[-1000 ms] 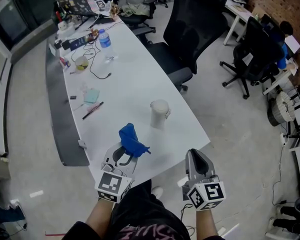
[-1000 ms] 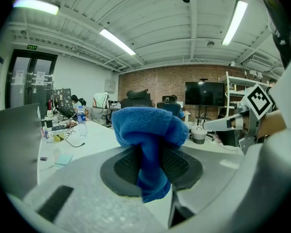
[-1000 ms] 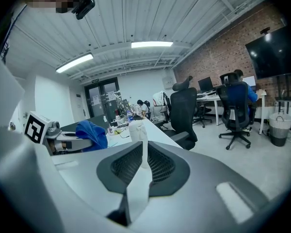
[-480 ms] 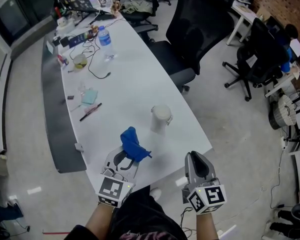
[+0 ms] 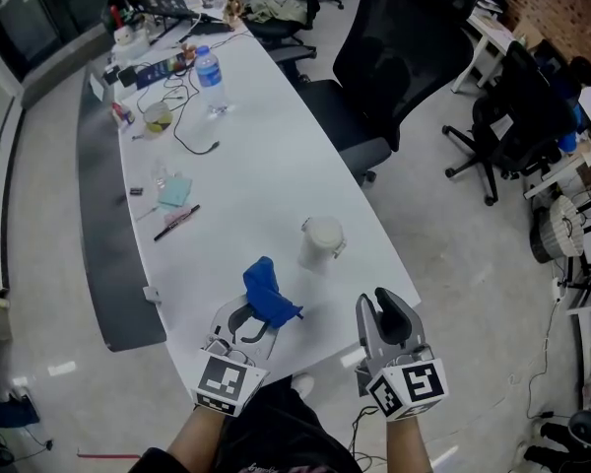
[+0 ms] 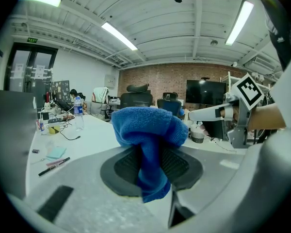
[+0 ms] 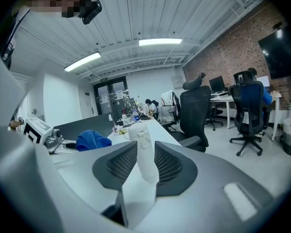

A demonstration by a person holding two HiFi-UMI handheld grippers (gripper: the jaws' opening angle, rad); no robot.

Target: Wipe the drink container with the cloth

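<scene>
A long white table [image 5: 266, 180] is carrying a white drink container [image 5: 320, 242], which is standing upright near its right edge. Farther along, a pen [image 5: 177, 222] is lying beside a pale green pad [image 5: 175, 191]. Beyond them, a small cup [image 5: 159, 118] and a water bottle [image 5: 211, 79] are standing.

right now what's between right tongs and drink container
Only bare table, as the head view shows. The right tongs have just been opening, empty, the drink container ahead.

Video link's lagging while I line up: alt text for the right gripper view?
The jaws of the right gripper, which have just been opening, stand apart and empty, framing the white drink container upright on the table beyond them. At left, the left gripper holds the blue cloth; black office chairs stand at right.
</scene>
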